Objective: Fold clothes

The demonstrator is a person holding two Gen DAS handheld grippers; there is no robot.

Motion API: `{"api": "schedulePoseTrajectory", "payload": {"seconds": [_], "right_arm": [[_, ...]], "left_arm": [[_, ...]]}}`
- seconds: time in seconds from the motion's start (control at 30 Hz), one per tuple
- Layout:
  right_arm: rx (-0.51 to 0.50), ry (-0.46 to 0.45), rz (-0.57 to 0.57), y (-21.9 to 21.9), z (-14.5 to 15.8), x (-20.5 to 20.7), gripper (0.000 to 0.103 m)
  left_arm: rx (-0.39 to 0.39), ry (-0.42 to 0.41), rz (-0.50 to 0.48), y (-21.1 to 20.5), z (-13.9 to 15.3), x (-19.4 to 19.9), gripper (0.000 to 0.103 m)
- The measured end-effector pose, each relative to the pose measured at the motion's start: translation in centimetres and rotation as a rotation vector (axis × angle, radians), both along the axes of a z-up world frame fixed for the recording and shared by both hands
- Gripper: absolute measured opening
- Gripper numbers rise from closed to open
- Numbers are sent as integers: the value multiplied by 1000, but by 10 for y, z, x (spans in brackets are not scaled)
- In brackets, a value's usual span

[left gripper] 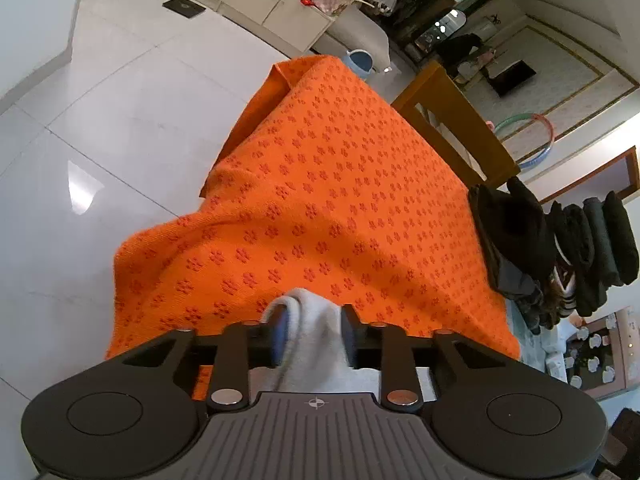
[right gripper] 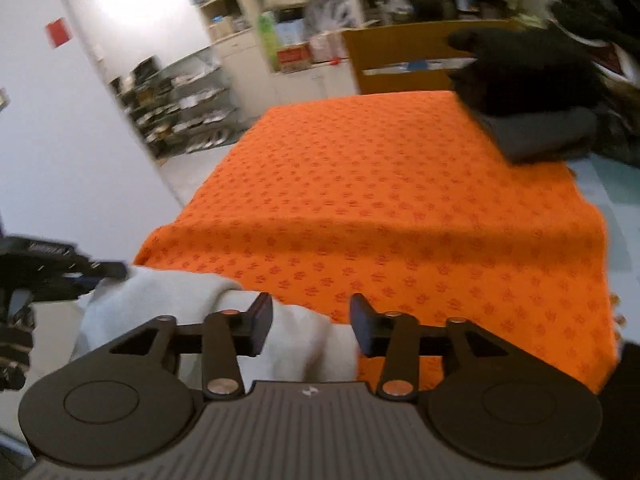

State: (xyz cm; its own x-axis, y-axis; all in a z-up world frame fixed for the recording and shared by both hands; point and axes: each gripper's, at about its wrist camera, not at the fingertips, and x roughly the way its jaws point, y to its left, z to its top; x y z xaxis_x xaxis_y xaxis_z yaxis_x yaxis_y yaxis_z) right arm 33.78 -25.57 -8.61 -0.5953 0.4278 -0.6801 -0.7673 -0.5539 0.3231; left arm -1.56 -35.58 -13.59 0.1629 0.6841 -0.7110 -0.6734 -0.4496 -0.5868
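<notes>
Orange tablecloth [left gripper: 340, 184] (tiled floor [left gripper: 120, 100]); left gripper [left gripper: 314, 336] seemingly pinches white garment [left gripper: 320, 372], right gripper [right gripper: 312, 328] parted.

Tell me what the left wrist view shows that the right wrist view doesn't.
Left wrist only: white tiled floor, a hoop, and the left gripper with white garment between its fingers. Right wrist only: cluttered shelves, and the right gripper open over the garment's edge. Both: orange cloth, wooden chair, stack of dark folded clothes.
</notes>
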Motion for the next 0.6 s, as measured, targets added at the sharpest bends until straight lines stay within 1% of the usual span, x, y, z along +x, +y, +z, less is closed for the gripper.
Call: {"api": "schedulePoseTrajectory", "payload": {"seconds": [0.13, 0.17, 0.2, 0.27, 0.3, 0.33, 0.37, 0.4, 0.47, 0.53, 0.6], "right_arm": [[19, -56, 98, 6, -14, -26, 50], [16, -67, 115, 7, -18, -30, 50], [13, -74, 130, 9, -21, -35, 45], [3, -70, 160, 9, -25, -39, 33], [-2, -67, 176, 9, -26, -41, 16], [6, -69, 182, 7, -26, -41, 11], [20, -72, 185, 5, -26, -41, 10], [33, -76, 188, 3, -25, -41, 5], [67, -61, 146, 1, -15, -31, 4], [109, -47, 96, -3, 4, -16, 4], [137, -53, 61, -4, 18, -2, 3]], "left_arm": [[-6, 12, -20, 6, -2, 6, 44], [-8, 16, -25, 7, -3, 8, 44], [-12, 15, -28, 7, -4, 8, 44], [-21, 18, -31, 9, -6, 9, 44], [-22, 28, -31, 9, -6, 10, 41], [-21, 36, -29, 8, -5, 10, 26], [-13, 41, -20, 6, -3, 9, 18], [-4, 46, -12, 3, 0, 8, 15], [24, 53, 7, -5, 11, 5, 12], [58, 60, 26, -15, 24, 1, 11], [70, 83, 22, -21, 32, 1, 11]]}}
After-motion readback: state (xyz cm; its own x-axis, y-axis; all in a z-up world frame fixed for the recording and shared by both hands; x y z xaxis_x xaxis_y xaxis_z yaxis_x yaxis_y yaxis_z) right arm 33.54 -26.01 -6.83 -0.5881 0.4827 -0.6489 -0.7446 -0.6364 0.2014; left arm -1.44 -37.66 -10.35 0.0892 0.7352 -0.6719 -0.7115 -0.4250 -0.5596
